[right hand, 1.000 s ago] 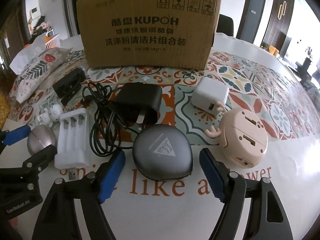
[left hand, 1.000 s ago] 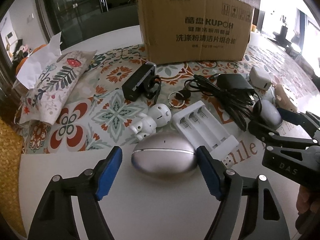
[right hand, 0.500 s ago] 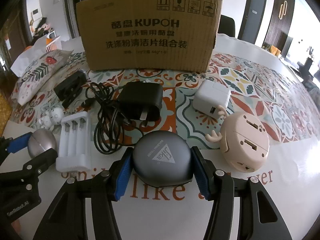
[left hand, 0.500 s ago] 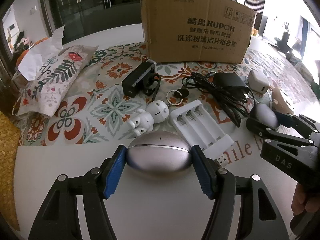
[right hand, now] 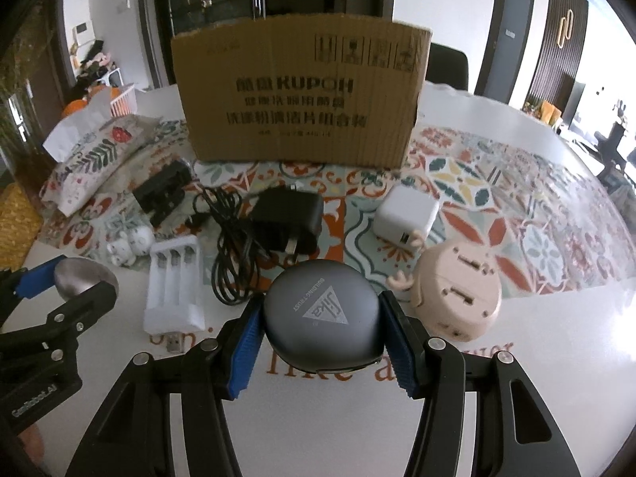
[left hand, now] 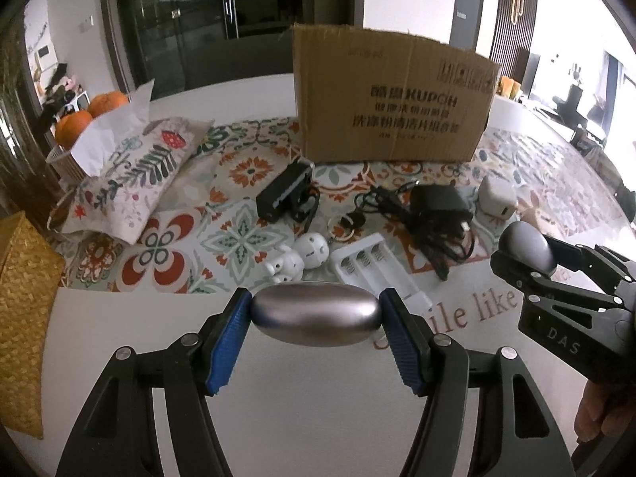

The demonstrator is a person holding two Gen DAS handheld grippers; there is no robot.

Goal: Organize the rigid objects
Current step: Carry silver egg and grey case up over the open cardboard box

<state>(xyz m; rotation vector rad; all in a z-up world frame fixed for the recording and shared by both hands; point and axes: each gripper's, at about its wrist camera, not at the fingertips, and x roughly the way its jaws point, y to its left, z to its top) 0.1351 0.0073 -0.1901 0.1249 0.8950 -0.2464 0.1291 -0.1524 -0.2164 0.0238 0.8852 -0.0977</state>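
A white table (left hand: 318,417) is carrying a patterned cloth (left hand: 238,175) across its far half. A cardboard box (right hand: 302,95) is standing upright at the back of that cloth, with a floral cushion (left hand: 135,175) lying to its left. In front of the box, a black charger (right hand: 288,218) is sitting beside its coiled cable (right hand: 230,238), a white plug cube (right hand: 407,216) is resting to the right, and a pink round device (right hand: 457,290) is lying nearer the front. A white battery holder (right hand: 173,286) is lying flat beside a small white figurine (left hand: 298,258).

The left gripper (left hand: 316,318) is clamping a silver egg-shaped case (left hand: 316,314) between its blue pads, raised above the bare tabletop. The right gripper (right hand: 322,318) is squeezing a dark grey round case (right hand: 324,316) at both sides, in front of the charger.
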